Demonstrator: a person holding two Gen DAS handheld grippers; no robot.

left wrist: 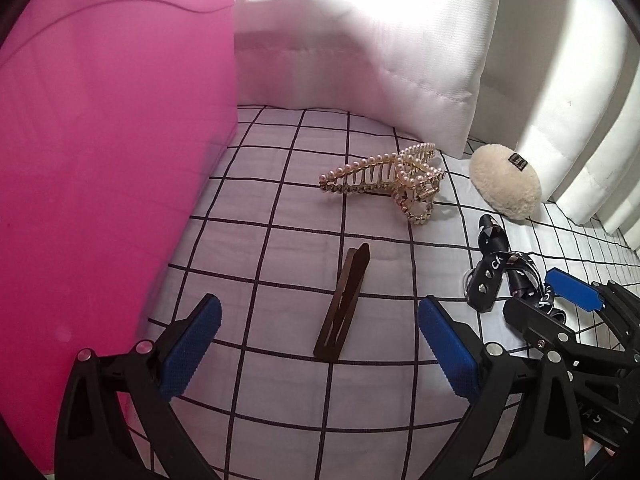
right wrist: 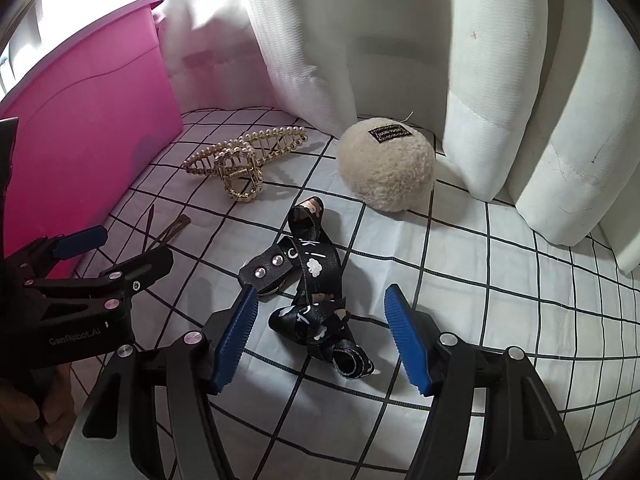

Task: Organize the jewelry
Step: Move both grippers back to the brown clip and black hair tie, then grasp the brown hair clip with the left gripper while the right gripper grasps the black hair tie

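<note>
On the checked bedsheet (left wrist: 280, 400), just ahead of the left gripper (left wrist: 320, 344) with jaws spread and empty: brown hair clip (left wrist: 343, 301), long axis running away between them; black strap (right wrist: 316, 304) likewise between the right gripper's (right wrist: 320, 340) released jaws, pearl claw clip (left wrist: 384, 182) farther off.

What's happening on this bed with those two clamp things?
A person is sorting hair accessories with a hand-held gripper in each hand. The left gripper hangs open over a brown hair clip, and the right gripper hangs open over a tangled black strap; neither holds anything. A pearl claw clip and a fluffy cream piece lie on the checked sheet, beside a pink bin.
</note>
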